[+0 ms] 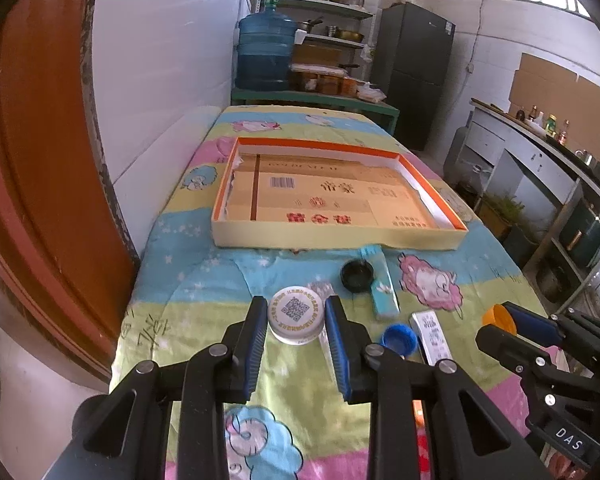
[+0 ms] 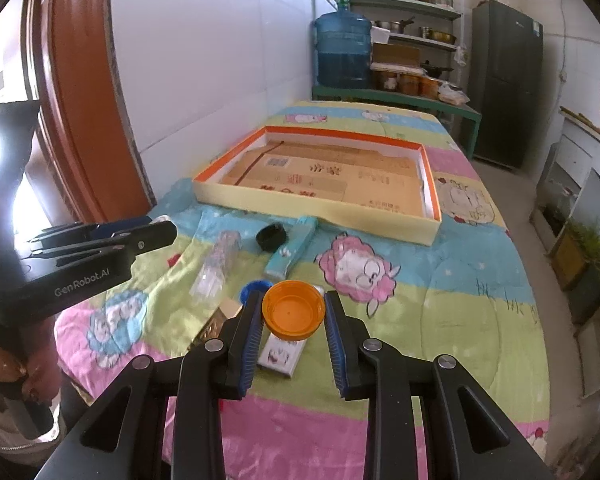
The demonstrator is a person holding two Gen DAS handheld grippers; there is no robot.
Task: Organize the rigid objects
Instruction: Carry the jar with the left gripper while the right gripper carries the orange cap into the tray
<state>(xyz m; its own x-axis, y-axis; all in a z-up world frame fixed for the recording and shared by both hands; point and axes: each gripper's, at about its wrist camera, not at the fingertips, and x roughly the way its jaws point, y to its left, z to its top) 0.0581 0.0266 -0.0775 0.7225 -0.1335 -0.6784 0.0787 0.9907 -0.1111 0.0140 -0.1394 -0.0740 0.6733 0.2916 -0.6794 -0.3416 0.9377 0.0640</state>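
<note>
We hold a white lid [image 1: 296, 315] in our left gripper [image 1: 296, 312], its jaws clamped against the lid's two sides, QR label facing up, above the green band of the quilt [image 1: 204, 280]. Our right gripper [image 2: 293, 312] is closed on an orange cap [image 2: 293, 309], hollow side up — it hangs over a white card [image 2: 281, 354] lying on the quilt. Beyond both grippers sits the tray [image 1: 332, 238], shallow, orange-rimmed, lined with printed cardboard. Between the tray and us lie a black cap [image 1: 357, 275], touching a teal box [image 1: 384, 292], then a blue cap [image 1: 399, 339] just beside the white card, and — clear in the right view — a clear bottle [image 2: 216, 268] on its side. A water jug [image 1: 265, 54] stands on the bench behind the table.
</note>
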